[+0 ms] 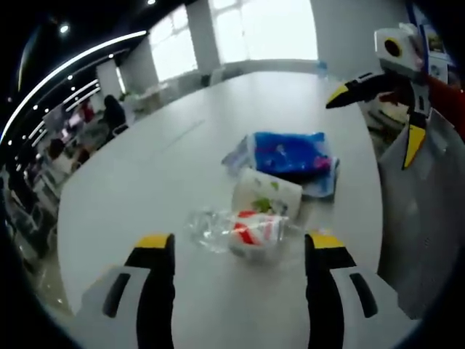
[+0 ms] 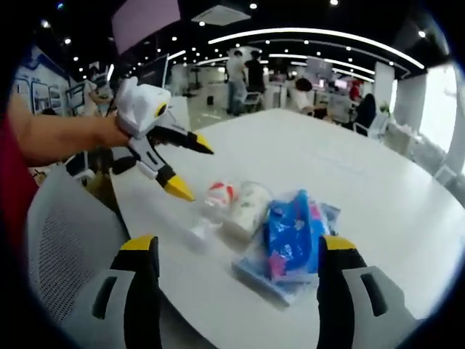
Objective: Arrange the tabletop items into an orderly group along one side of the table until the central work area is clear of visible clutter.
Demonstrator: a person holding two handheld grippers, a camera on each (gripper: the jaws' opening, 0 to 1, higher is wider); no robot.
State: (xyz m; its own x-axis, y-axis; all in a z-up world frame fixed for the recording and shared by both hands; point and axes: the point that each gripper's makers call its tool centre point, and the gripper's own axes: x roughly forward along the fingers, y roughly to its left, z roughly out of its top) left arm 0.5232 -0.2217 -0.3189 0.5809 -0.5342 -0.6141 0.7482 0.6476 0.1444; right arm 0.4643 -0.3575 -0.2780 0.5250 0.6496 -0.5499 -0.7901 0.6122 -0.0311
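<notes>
A crumpled clear plastic bottle (image 1: 243,230) with a red-and-white label lies on its side near the edge of the white table (image 1: 167,153), closest to the person. It looks empty and very light, thin-walled and springy, likely to roll or skid if nudged; the labelled middle of the body seems the surest place to pinch, with a gentle squeeze since it will give. Touching it on the far side is a white paper cup (image 1: 266,192) with green print, also lying down, light and easily crushed, best taken across its body. Just beyond the cup lies a blue plastic packet (image 1: 290,153) on a pale wrapper, soft, limp and slick, best gripped at a bunched edge. All three cluster close to that one edge, the rest of the table reaching bare beyond.

The left gripper (image 1: 238,251) hovers over the bottle with jaws wide, holding nothing. The right gripper (image 2: 238,251) is likewise spread wide and empty, above the packet. A white mesh chair (image 2: 65,240) stands beside the table edge.
</notes>
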